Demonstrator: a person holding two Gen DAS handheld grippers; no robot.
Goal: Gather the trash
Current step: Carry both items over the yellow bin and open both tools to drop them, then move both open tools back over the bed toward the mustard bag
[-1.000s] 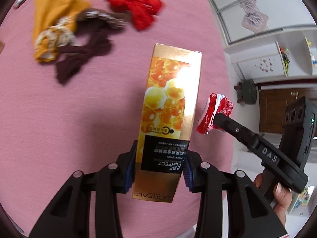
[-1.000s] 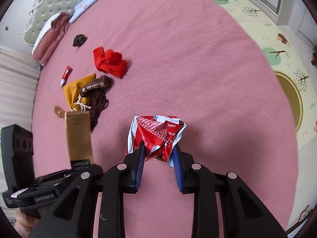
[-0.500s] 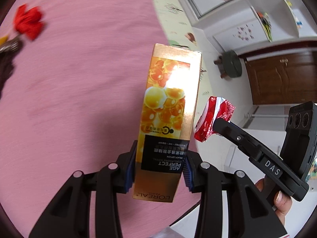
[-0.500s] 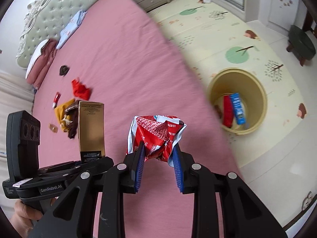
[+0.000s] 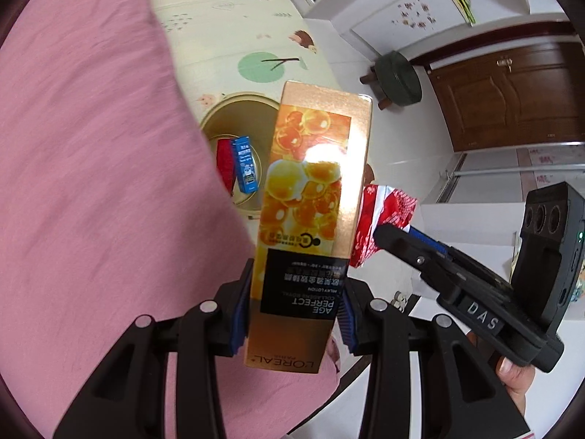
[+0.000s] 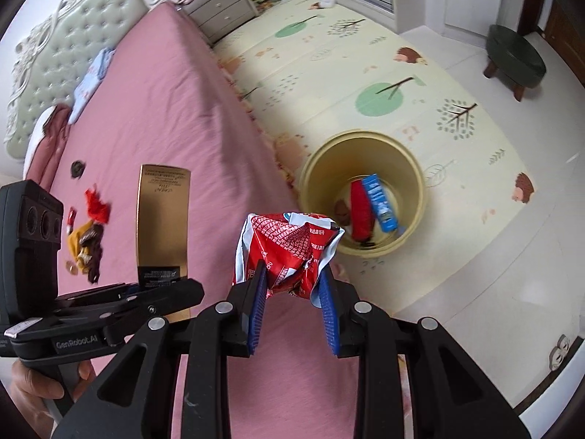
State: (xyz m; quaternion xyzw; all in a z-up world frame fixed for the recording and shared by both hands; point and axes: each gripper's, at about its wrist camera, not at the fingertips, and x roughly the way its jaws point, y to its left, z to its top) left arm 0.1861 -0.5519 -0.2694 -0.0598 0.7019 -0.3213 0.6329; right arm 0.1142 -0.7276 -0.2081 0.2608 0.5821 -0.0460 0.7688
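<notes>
My left gripper point(image 5: 290, 311) is shut on a tall gold L'Oreal carton point(image 5: 310, 201), held upright over the bed's edge; the carton also shows in the right wrist view point(image 6: 162, 219). My right gripper point(image 6: 292, 307) is shut on a crumpled red and white wrapper point(image 6: 289, 248), also seen to the right of the carton in the left wrist view point(image 5: 387, 216). A yellow bin point(image 6: 413, 175) stands on the floor beside the bed, ahead and to the right. It holds a red packet and a blue box. In the left wrist view the bin point(image 5: 219, 113) is partly hidden behind the carton.
The pink bed point(image 6: 164, 117) carries red, mustard and brown clothes point(image 6: 87, 234) at the far left. A play mat point(image 6: 365, 55) covers the floor. A green stool point(image 6: 515, 55) stands at the far right, a dresser point(image 6: 219, 11) by the headboard.
Both grippers have swung from over the bed toward its edge, still holding the carton and wrapper. The bin has come closer and larger in both views.
</notes>
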